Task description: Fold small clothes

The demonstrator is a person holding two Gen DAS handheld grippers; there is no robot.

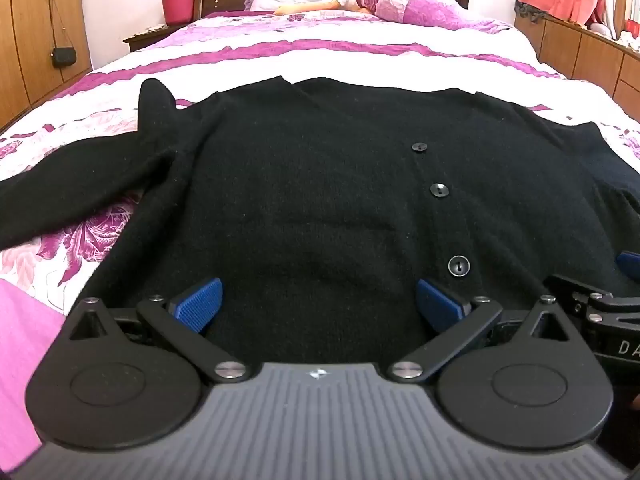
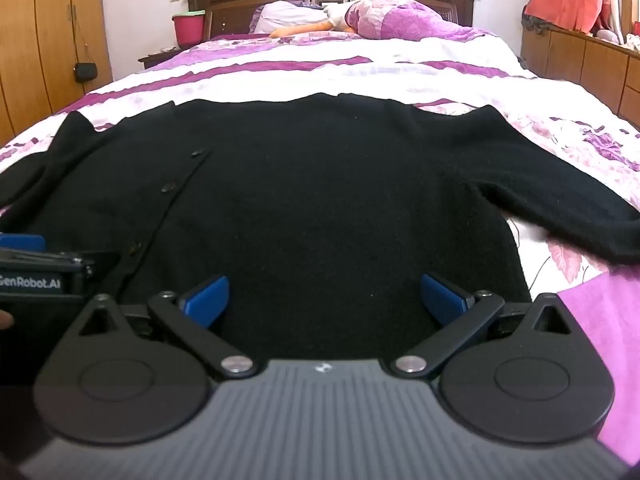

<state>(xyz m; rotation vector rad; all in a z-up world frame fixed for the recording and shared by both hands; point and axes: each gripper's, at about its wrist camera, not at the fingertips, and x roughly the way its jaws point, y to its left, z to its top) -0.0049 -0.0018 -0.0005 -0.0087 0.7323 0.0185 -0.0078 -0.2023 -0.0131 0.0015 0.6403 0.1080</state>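
left tool [image 1: 318,300]: blue ribbed pads | black arms | grey ridged body | silver screws

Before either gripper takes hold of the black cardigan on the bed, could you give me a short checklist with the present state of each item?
1. Left gripper open, nothing between its blue pads: ok.
2. Right gripper open and empty: ok.
3. Cardigan lies spread front up on the bedspread, buttons done up: ok.
4. Both grippers sit above the near hem, side by side: ok.
5. Sleeves laid flat: not ok; the left sleeve is bunched near the shoulder, the right sleeve trails outward.
6. Pads touching the fabric: cannot tell.
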